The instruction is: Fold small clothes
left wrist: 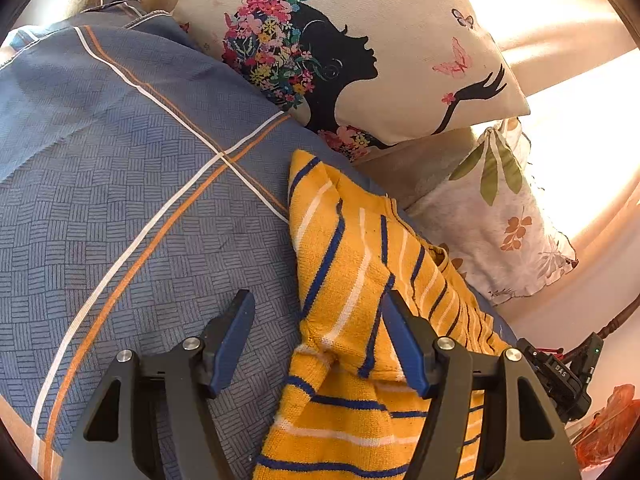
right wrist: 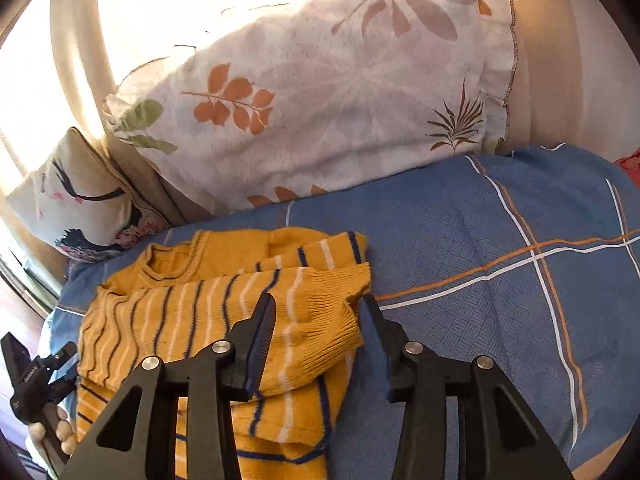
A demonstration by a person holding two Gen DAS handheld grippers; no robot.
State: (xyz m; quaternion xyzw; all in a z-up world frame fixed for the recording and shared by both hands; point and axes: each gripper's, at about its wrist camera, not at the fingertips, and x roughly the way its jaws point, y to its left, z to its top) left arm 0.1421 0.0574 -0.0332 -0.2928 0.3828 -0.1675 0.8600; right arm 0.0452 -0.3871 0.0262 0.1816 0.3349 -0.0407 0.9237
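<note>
A: Item count?

B: One sweater (right wrist: 224, 320), two pillows, two grippers.

A: Sweater condition and location?

B: Mustard-yellow knit with navy and white stripes, partly folded, one ribbed-cuff sleeve (right wrist: 320, 320) laid across the body. It lies on the blue checked bedsheet (left wrist: 120, 208) of the bed, near the pillows.

A: Finger state?

B: Left gripper (left wrist: 318, 344): fingers apart, one on the sheet side, one over the knit, nothing clamped. Right gripper (right wrist: 318, 340): fingers apart, straddling the cuff, pads not pressing it.

A: Surroundings?

B: A silhouette-print pillow (left wrist: 360, 52) and a leaf-print pillow (right wrist: 312, 100) lean behind the sweater. A hand (right wrist: 60, 436) shows at the right view's lower-left edge.
</note>
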